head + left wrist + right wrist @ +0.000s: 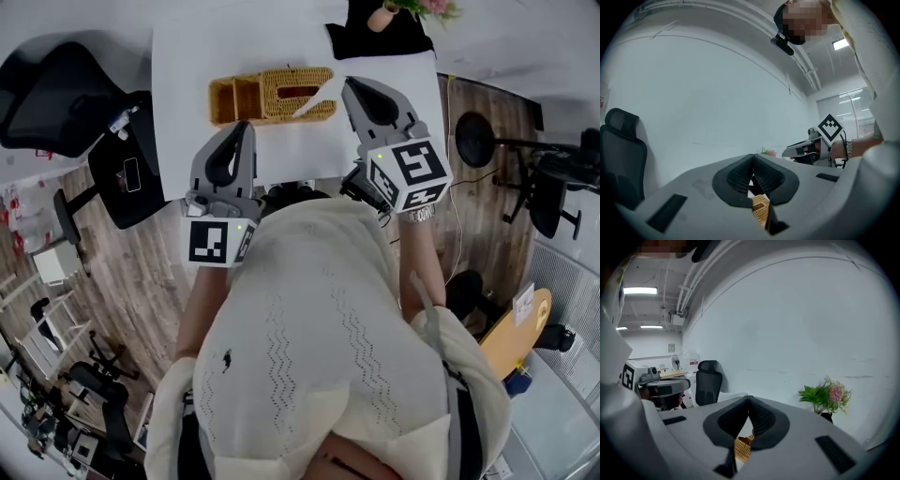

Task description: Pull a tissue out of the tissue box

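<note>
The left claw point(245, 127) is hanging just short of the wicker tissue box point(281, 79), on the box's near side. Its pads are pressing tip to tip with nothing between them, and it is probably placed there to steady the box during the pull. The box is sitting on the white bench point(187, 56). Joined to its left end are two open compartments point(234, 98), which are showing no contents that I can make out. A white tissue point(317, 97) is sticking out of the slot in the box's top and slanting toward the box's right end. The right claw point(348, 84) is hovering at that right end, also closed, with its tip just beside the tissue's free corner. Whether it is nipping that corner I cannot tell, but it is likely positioned for the pull. Beyond the box, a flowering plant point(825, 397) is standing.
</note>
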`<state>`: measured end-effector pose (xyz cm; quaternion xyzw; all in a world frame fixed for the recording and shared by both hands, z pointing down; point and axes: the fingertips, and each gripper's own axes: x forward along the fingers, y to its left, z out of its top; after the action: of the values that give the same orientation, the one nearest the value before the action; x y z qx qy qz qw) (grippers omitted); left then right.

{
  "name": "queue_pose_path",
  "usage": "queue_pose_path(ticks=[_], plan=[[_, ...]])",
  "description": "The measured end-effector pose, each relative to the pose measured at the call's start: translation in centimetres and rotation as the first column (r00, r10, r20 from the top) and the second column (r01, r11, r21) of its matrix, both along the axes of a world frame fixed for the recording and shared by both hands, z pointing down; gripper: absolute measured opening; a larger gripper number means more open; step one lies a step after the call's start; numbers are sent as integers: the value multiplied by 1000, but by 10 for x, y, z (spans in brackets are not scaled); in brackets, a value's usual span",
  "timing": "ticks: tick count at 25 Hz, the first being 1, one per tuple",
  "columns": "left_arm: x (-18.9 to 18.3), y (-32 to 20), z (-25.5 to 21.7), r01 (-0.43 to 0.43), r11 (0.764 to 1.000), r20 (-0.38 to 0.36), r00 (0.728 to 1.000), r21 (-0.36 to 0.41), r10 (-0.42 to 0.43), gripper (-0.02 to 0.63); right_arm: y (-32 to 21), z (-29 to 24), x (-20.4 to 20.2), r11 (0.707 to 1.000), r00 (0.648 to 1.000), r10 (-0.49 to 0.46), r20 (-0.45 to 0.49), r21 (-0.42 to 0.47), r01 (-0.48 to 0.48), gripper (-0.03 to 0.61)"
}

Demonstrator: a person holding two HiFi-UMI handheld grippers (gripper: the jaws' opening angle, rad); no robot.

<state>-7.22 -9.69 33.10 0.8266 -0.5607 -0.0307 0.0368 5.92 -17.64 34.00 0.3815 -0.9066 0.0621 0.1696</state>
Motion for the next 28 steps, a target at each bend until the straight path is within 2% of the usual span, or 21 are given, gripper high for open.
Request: queue_pose_path(ticks=[7,14,28], plan=[[-4,2,-1,13,1000,-5,1000,5,-13,13,13,-12,3,1000,995,21,95,-16,-20,2],[-3,5,-3,16,1000,-7,1000,8,-16,14,19,-20,11,999,988,37,150,-25,-34,2],[-5,9,-4,28,1000,0,1000,10,-28,13,27,-24,13,999,980,31,197,-34,-24,2]])
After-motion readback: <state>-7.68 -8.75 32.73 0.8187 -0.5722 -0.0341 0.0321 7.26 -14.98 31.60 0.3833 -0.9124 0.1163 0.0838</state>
